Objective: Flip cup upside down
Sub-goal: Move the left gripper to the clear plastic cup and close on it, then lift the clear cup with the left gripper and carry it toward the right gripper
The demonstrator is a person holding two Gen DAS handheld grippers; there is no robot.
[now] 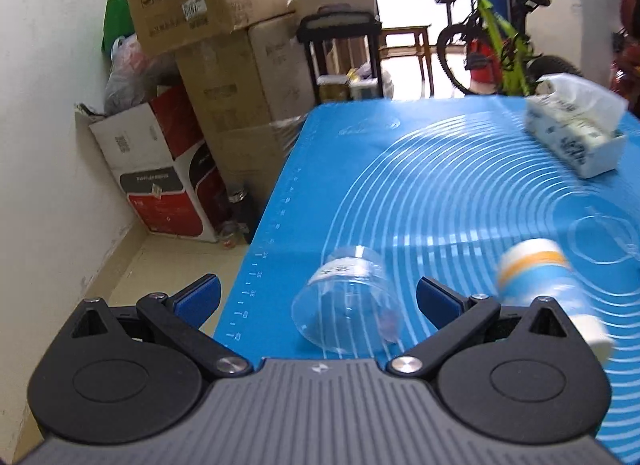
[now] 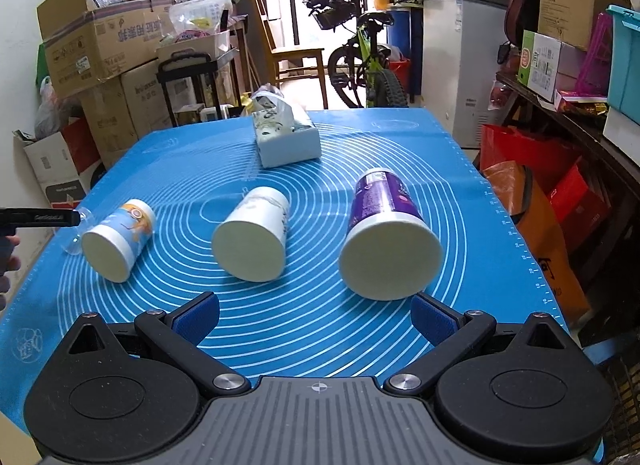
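Your left gripper hovers low over the near left part of the surface, jaws spread wide and holding nothing. Between them, a clear plastic cup lies on its side on the blue silicone mat with white concentric rings, mouth toward the camera. Just to its right lies a blue-and-orange paper cup, blurred in this view.

Your right gripper sits at the near edge, jaws likewise wide apart and empty. Ahead of it 3 paper cups lie on their sides, mouths toward you: the blue-and-orange one, a plain white paper cup and a purple paper cup. A white tissue box sits beyond them.
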